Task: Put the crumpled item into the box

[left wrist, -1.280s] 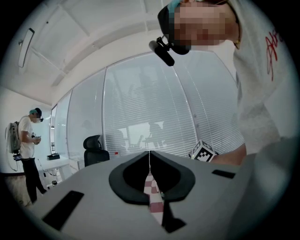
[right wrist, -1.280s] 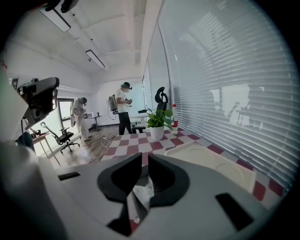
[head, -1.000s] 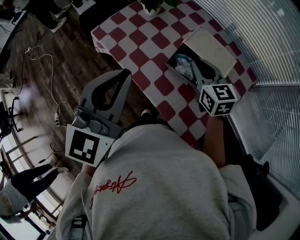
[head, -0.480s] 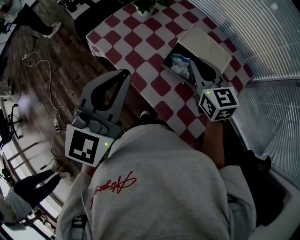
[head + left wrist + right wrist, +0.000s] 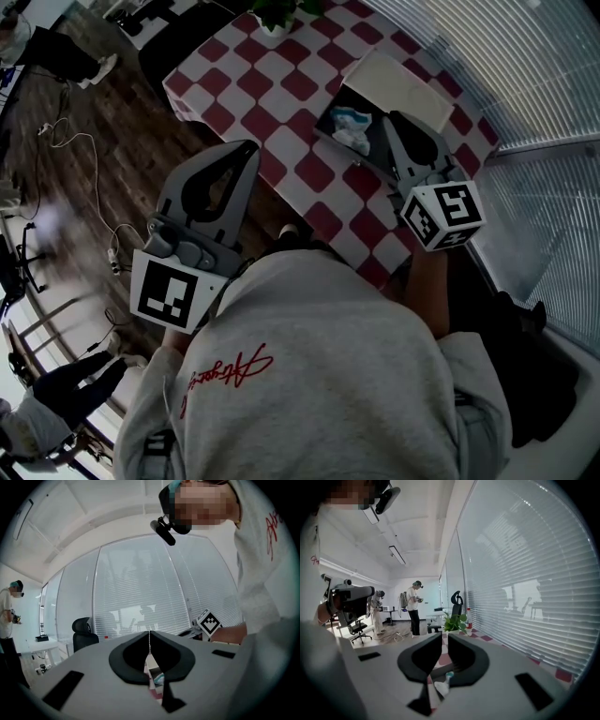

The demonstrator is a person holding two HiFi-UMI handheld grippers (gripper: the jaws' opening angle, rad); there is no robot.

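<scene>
Red-and-white checked cloth covers the counter (image 5: 281,94) in the head view, with dark wood floor on one side and slatted blinds on the other. An open cardboard box (image 5: 367,150) stands on the cloth, its pale lid (image 5: 398,86) folded back. The crumpled item (image 5: 352,127), a white and teal wad, lies inside it. The right gripper (image 5: 392,118) points at the box from just beside its near edge, and the left gripper (image 5: 249,146) hangs off the counter, over the floor.

From the left gripper view, the left gripper (image 5: 149,633) has its fingers shut tip to tip on nothing, aimed at the blinds.

From the right gripper view, the right gripper (image 5: 442,637) shows a narrow slit between its fingers, which hold nothing. The crumpled item (image 5: 442,685) shows low through that slit, beyond the fingers and not touching them. A potted plant (image 5: 453,620) stands at the counter's far end.

Placing looks done, since the wad rests in the box. The next move probably asks only that the right gripper draw clear without catching the box wall, and perhaps that the lid be folded down.
</scene>
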